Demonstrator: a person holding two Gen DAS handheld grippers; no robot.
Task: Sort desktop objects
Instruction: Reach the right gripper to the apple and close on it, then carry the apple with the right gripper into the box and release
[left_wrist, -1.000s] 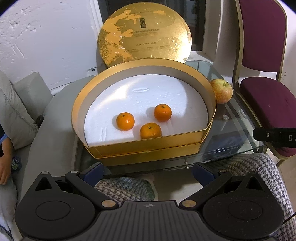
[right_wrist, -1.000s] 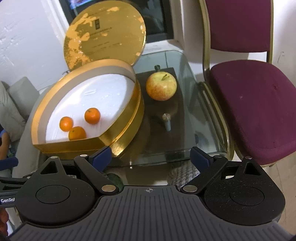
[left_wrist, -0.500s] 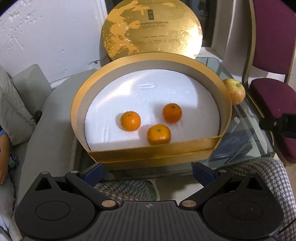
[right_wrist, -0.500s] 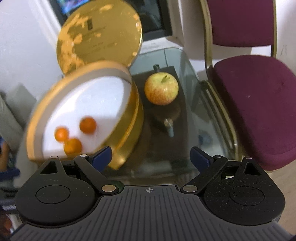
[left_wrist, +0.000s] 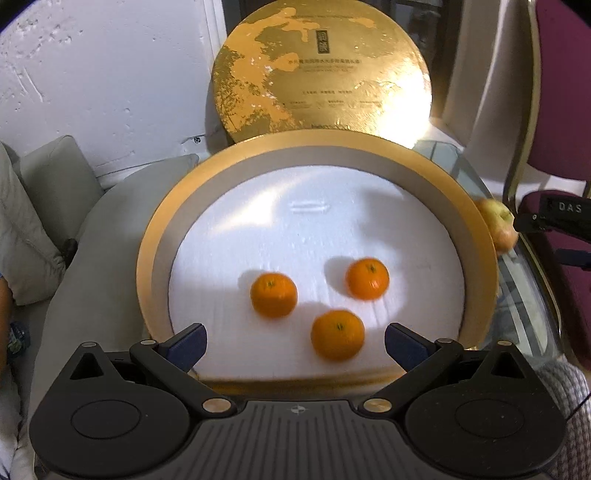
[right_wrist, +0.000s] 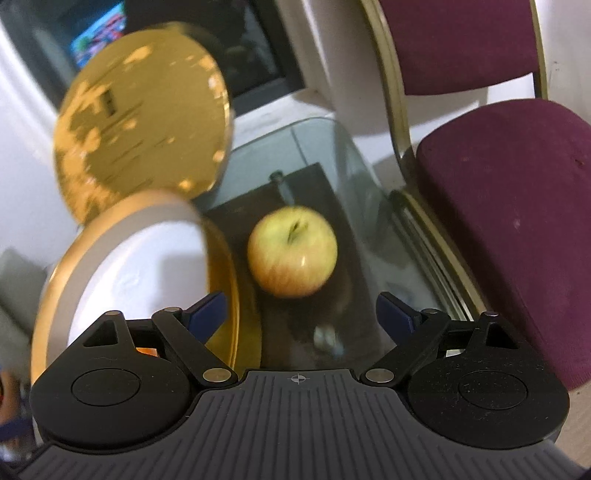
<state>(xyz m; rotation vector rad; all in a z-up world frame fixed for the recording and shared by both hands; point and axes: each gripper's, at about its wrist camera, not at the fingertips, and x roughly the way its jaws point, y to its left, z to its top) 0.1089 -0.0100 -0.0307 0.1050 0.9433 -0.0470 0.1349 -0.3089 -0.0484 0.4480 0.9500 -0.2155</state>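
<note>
Three oranges sat in the gold box (left_wrist: 155, 236) on its white foam: one left (left_wrist: 273, 295), one right (left_wrist: 367, 278), one nearest (left_wrist: 337, 335), all apart from each other. The apple (right_wrist: 292, 256) lay outside, on the glass tabletop (right_wrist: 373, 206) just right of the box wall. So, by my reading, the oranges were in place and the apple was the piece left, if it belonged in the box at all.

The left gripper (left_wrist: 294, 341) hung over the near rim, fingers wide and empty, the nearest orange between them. The right gripper (right_wrist: 300, 312) faced the apple, fingers wide, nothing held.

The round lid (left_wrist: 320, 70) stood upright at the far side against a white wall. A maroon chair (right_wrist: 509, 206) stood right, and grey cushions (left_wrist: 40, 206) lay left. The right view was blurred.
</note>
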